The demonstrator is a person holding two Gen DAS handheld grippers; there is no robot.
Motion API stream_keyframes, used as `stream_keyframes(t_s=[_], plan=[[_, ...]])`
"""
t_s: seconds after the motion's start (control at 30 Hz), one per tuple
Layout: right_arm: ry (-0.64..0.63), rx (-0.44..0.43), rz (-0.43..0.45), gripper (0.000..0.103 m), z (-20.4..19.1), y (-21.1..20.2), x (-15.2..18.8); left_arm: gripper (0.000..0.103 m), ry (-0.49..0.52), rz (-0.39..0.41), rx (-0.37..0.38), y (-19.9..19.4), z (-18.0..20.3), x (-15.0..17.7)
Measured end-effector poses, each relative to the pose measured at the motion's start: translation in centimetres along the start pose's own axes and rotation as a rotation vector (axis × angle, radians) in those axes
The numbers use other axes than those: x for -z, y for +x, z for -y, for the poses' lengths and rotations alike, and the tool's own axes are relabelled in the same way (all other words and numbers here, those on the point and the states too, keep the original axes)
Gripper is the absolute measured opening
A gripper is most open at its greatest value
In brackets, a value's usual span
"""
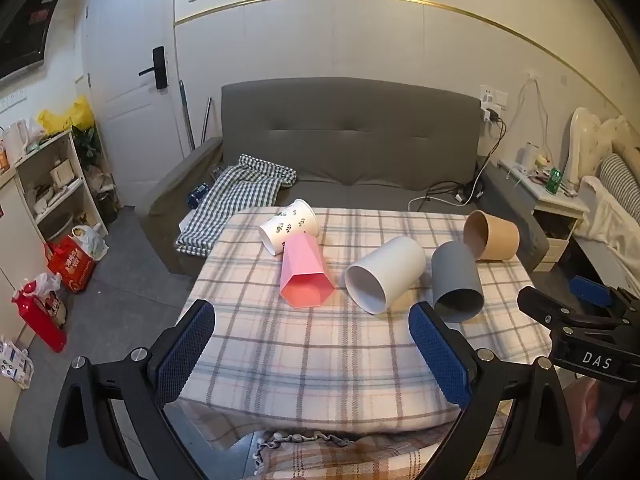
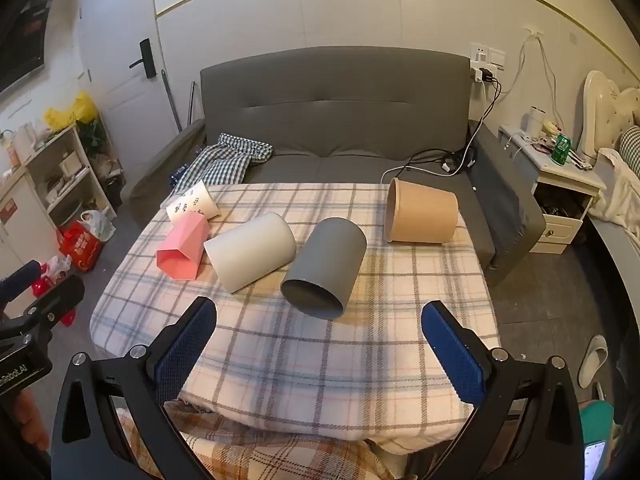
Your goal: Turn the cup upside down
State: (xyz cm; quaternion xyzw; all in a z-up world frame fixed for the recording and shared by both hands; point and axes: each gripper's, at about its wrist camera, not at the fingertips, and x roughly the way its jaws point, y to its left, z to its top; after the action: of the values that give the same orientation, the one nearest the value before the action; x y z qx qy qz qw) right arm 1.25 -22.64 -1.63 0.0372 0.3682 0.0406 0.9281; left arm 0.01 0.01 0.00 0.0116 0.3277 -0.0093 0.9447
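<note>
Five cups lie tipped on the plaid counter (image 1: 320, 344), none yet flipped: leaf cup (image 1: 289, 226), pink cup (image 1: 304, 274), white cup (image 1: 384, 276), grey cup (image 2: 326, 266), tan cup (image 2: 422, 214). The left claw (image 1: 312, 354) and right claw (image 2: 320, 350) hover near, both apart and empty, lined up to approach.

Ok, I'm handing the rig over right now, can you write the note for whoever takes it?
Left gripper: jaws open, empty, hovering over the near edge of the plaid-covered table.
Right gripper: jaws open, empty, in front of the grey cup.
All five cups lie on their sides: leaf-print cup and pink hexagonal cup far left, touching; white cup in the middle; grey cup; tan cup far right.
Done: nothing flipped.
Left: pick a cup and set it mouth down.
</note>
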Motion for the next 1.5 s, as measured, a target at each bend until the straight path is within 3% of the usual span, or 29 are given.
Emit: stream_keyframes(t_s=[1.5], plan=[[-0.016, -0.002, -0.019, 0.103, -0.1, 0.23, 0.03, 0.1, 0.001, -0.002, -0.001, -0.4, 0.01, 0.05]])
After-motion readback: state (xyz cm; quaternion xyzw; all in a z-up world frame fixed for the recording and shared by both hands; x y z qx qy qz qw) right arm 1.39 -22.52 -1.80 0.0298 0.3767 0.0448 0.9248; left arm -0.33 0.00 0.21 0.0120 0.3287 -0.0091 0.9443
